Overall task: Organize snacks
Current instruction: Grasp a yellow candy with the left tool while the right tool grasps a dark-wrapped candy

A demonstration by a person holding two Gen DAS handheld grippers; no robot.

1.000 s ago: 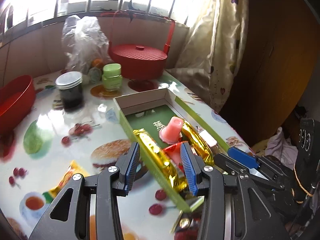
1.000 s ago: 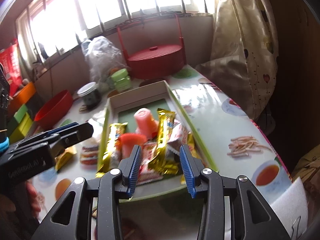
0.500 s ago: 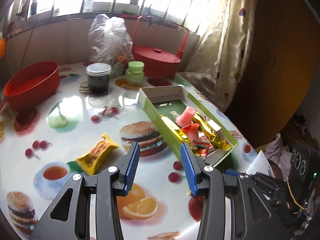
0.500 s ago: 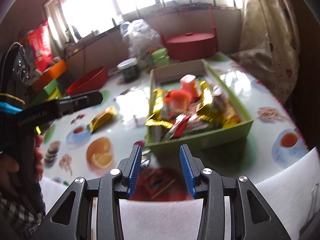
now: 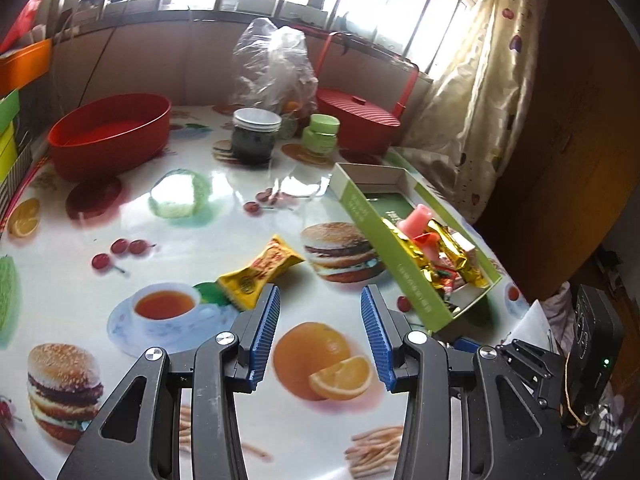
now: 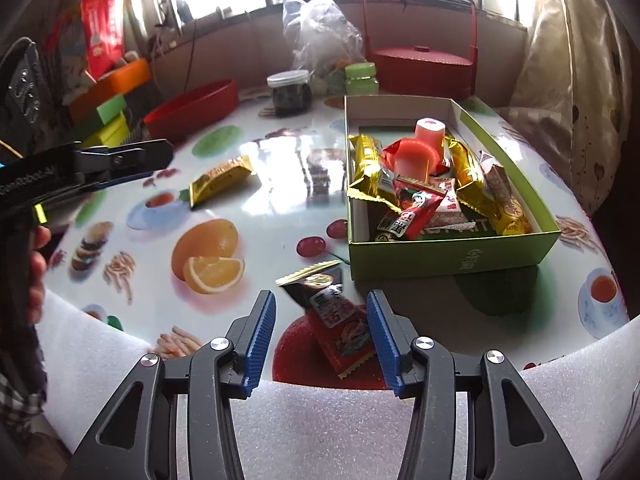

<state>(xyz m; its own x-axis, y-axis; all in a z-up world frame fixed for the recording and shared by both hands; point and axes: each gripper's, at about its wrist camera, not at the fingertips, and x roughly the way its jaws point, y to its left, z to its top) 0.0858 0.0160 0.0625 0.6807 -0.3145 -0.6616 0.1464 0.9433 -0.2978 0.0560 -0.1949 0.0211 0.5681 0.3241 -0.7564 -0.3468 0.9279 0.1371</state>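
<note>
Two snacks lie loose on the printed tablecloth; the rest sit in the green cardboard box, right of centre in the right wrist view.

Right gripper: jaws opening, pads clear of everything. A red-and-black snack packet lies flat on the table in the lower centre of the frame, slanting between the blue pads, its upper end just short of the box's near wall. Judgement: this packet is the item in hand. To do it well, lower until both pads bracket the packet's middle, turn the wrist so the pads meet its long edges squarely, and close only once the tips reach the cloth. The wrapper looks slick and thin; a shallow pinch may slip.

Left gripper: jaws partly open, nothing between them, above a printed orange. A yellow snack packet lies just left of and above the left pad in the left wrist view. It probably wants the same square approach.

Risk: the box is crowded, so placement should go to the barer far end.
</note>
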